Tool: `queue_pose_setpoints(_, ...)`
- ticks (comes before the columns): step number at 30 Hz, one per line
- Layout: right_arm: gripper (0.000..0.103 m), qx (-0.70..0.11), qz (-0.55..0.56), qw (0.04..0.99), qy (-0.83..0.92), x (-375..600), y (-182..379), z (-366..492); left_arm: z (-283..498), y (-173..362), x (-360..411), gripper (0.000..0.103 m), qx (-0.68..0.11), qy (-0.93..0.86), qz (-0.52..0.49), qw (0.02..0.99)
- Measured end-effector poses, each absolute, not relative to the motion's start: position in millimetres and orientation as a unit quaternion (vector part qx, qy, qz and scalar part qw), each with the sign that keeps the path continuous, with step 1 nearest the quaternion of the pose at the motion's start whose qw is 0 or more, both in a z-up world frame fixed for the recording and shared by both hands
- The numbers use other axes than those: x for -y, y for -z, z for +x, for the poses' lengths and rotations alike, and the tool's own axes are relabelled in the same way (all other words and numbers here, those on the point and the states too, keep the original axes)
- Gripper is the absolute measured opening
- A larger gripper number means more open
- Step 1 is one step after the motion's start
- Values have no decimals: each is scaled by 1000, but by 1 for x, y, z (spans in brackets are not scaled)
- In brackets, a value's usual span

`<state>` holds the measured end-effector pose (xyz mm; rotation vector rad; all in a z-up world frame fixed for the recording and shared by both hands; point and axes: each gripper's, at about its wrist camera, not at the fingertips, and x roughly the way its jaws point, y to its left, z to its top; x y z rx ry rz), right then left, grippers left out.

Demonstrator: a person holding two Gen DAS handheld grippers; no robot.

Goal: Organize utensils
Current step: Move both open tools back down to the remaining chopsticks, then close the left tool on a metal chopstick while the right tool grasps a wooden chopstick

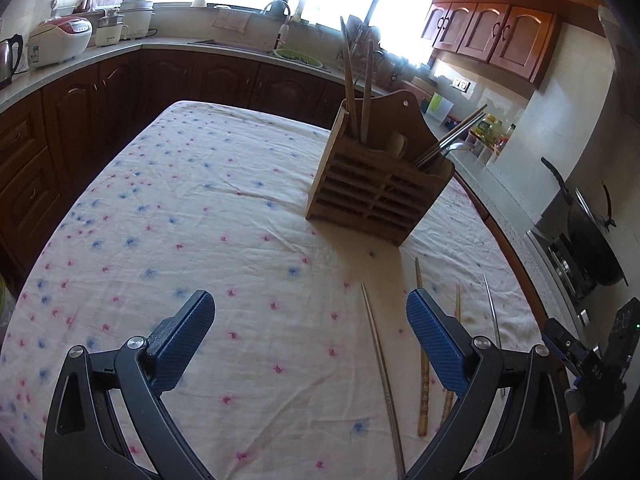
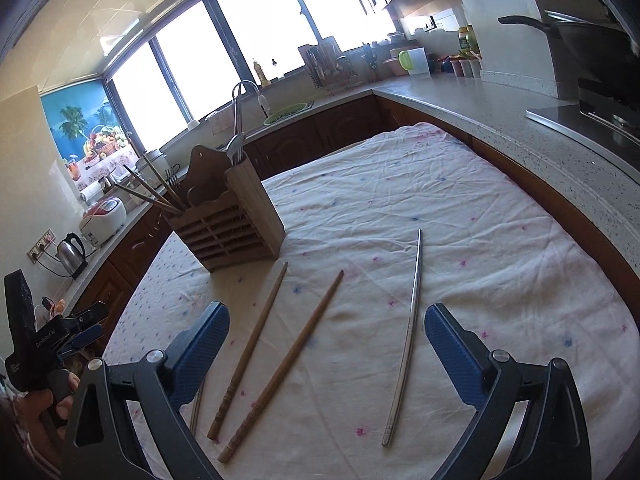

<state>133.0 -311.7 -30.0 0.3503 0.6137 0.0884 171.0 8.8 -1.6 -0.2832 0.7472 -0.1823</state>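
A wooden utensil holder stands upright on the table and holds chopsticks, a fork and metal utensils. Two wooden chopsticks and a metal chopstick lie on the cloth between the fingers of my right gripper, which is open and empty above them. Another metal chopstick lies further left, partly hidden in the right wrist view. My left gripper is open and empty; that metal chopstick lies between its fingers, and the wooden chopsticks lie by its right finger.
The table carries a white cloth with pink and blue flowers. Kitchen counters run around it, with a sink, a rice cooker, a kettle and a stove with a wok to the right.
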Motion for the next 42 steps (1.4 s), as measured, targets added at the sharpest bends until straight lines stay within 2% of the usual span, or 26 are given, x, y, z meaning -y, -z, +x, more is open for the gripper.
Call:
queue_pose_setpoints(7, 97, -318, 171, 932, -40, 315, 41, 140, 178, 7, 13, 99, -383, 104, -109, 912)
queue_pose_setpoints(8, 95, -321, 169, 931, -42, 314, 42, 141, 179, 9, 16, 98, -386, 106, -107, 910)
queue_pose_setpoints(10, 82, -332, 165, 927, -48, 309, 44, 148, 184, 13, 23, 97, -395, 111, -98, 906)
queue_pose_setpoints(15, 58, -368, 151, 915, -68, 291, 54, 173, 203, 27, 46, 78, -423, 129, -75, 894)
queue_pose_setpoints(18, 49, -384, 143, 909, -79, 280, 59, 191, 215, 32, 58, 68, -434, 134, -60, 889)
queue_pose_setpoints(20, 47, -397, 134, 904, -82, 273, 64, 205, 224, 36, 64, 60, -442, 140, -53, 884)
queue_pose_setpoints(24, 41, -424, 119, 895, -68, 268, 79, 230, 238, 44, 76, 56, -456, 145, -34, 878)
queue_pose_setpoints(27, 35, -426, 104, 897, -58, 265, 88, 243, 249, 53, 84, 46, -469, 149, -24, 870)
queue_pose_setpoints(30, 33, -426, 88, 899, -53, 261, 89, 251, 258, 65, 93, 32, -484, 149, -15, 862)
queue_pose_setpoints(34, 20, -425, 62, 902, -43, 257, 90, 261, 260, 65, 108, 29, -474, 136, 25, 870)
queue_pose_setpoints(36, 16, -425, 55, 903, -39, 257, 91, 264, 260, 66, 114, 23, -468, 130, 44, 873)
queue_pose_setpoints(39, 15, -423, 47, 904, -35, 255, 91, 264, 260, 67, 116, 8, -462, 138, 50, 875)
queue_pose_setpoints(42, 12, -422, 52, 904, -35, 257, 91, 265, 260, 66, 109, 6, -464, 151, 37, 872)
